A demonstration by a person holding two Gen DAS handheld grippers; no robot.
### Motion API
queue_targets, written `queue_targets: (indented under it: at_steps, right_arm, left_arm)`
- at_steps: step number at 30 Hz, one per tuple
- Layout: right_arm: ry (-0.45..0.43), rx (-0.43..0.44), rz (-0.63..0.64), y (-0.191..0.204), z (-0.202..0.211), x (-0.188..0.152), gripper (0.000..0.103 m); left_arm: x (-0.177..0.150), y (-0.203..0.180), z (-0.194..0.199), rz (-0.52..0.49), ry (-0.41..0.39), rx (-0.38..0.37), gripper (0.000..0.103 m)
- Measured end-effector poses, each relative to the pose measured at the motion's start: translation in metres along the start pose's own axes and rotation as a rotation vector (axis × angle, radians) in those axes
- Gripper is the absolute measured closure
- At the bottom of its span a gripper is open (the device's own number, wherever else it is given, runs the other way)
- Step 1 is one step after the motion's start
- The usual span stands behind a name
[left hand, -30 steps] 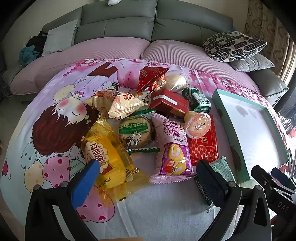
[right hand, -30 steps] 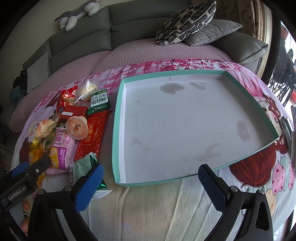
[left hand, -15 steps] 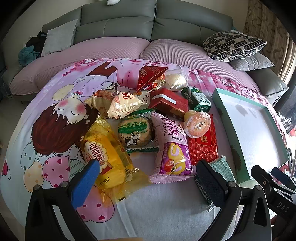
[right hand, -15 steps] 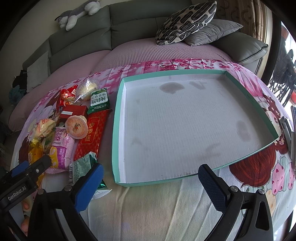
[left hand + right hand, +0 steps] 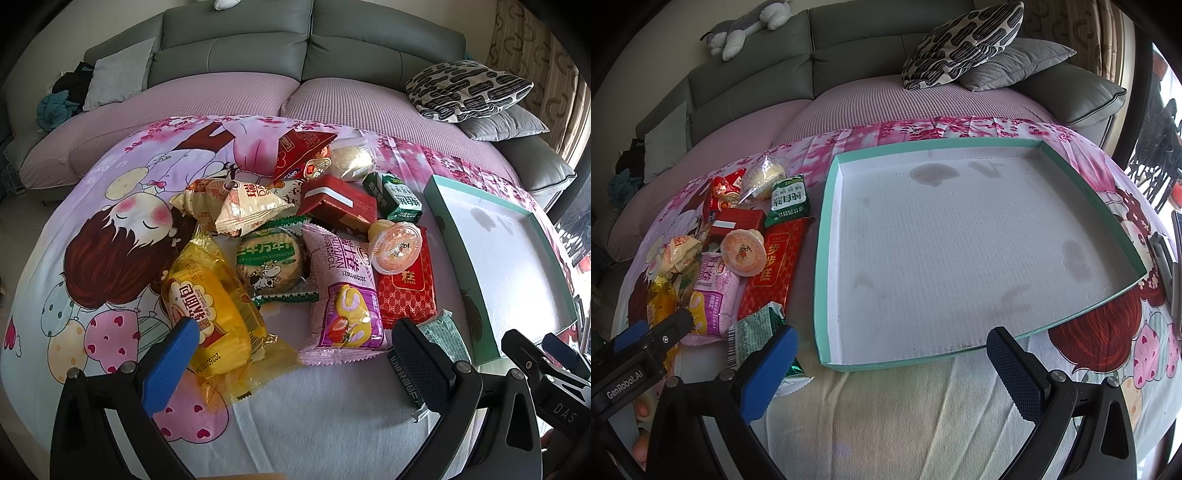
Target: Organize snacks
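Nothing is packed yet: both the left claw (image 5: pixel 291 347) and right claw (image 5: pixel 890 350) hang spread and empty, so next comes pinching a snack like the pink roll packet (image 5: pixel 343 291) for the empty tray (image 5: pixel 960 236).

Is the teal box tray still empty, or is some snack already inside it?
Empty: the teal box tray shows only its bare, stained white floor; the snacks lie outside, left of it.

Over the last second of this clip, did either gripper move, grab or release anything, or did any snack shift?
Nothing visibly changed. The left gripper and right gripper both hang open and empty, the left over the snack pile near the pink Swiss roll pack, the right at the near edge of the teal tray, which holds no snacks. No snack moved.
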State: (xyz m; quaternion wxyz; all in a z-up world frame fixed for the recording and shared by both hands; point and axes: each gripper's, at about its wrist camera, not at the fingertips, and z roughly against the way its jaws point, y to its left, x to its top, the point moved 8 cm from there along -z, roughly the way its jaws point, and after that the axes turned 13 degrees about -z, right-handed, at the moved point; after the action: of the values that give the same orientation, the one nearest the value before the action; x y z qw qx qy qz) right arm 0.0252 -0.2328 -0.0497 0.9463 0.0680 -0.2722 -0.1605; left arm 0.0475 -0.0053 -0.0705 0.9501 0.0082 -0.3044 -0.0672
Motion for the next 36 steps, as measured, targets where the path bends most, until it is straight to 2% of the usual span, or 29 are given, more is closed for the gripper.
queue_targets:
  at_steps: [19,26,31,36]
  right_arm:
    - [0.0,0.008,0.003,0.001,-0.001,-0.002,0.0]
    - [-0.012,0.102,0.077,0.029,0.01,-0.005,0.0]
    - [-0.016,0.151,0.159,0.059,0.017,-0.016,0.0]
    - [-0.003,0.189,0.215,0.089,0.015,-0.028,0.0]
  left_arm:
    - [0.002,0.007,0.005,0.025,-0.017,0.011,0.0]
    - [0.011,0.033,0.025,0.1,-0.1,0.054,0.0]
    - [0.009,0.047,0.025,0.144,-0.091,0.051,0.0]
    - [0.005,0.06,0.023,0.175,-0.071,0.083,0.0]
